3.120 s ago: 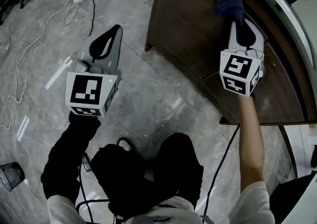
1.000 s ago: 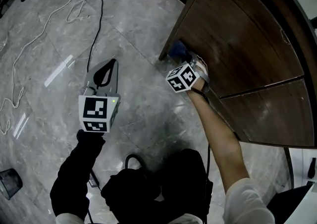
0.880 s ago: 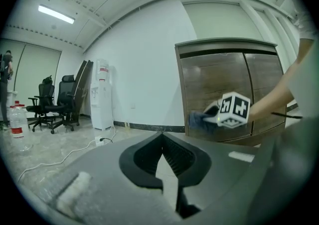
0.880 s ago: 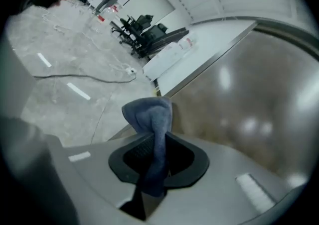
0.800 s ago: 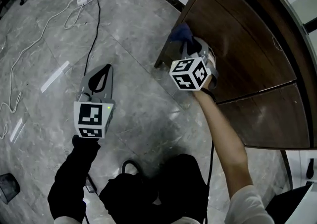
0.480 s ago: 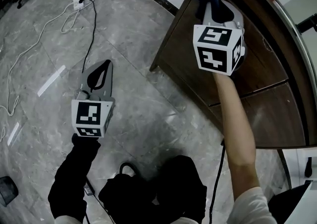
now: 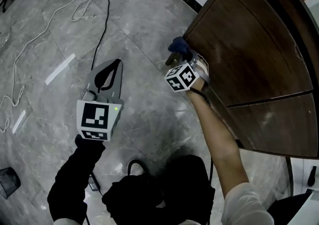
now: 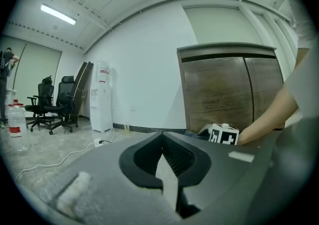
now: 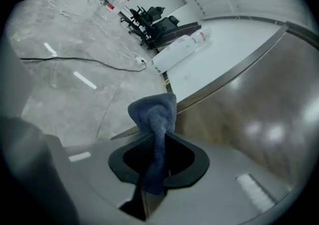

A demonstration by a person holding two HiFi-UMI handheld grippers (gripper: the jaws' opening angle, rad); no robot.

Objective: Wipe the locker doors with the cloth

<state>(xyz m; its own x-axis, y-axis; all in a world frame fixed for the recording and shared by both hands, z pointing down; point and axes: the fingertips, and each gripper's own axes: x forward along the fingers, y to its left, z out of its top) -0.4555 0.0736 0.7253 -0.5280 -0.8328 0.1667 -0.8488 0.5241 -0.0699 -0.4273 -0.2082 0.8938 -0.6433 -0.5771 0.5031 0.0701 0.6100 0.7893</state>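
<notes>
Cloth (image 9: 152, 112) tight in right claw (image 9: 160, 138)

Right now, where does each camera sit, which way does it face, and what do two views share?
Head view: on the person's head, facing steeply down at the floor and locker doors; arms, legs, left gripper and right gripper show.
Left gripper view: on the left gripper, facing level toward the locker doors; its shut fingers and the right forearm show.
Right gripper view: on the right gripper, facing past the locker doors; its fingers pinch the cloth.
Shared: all three show the locker doors.
</notes>
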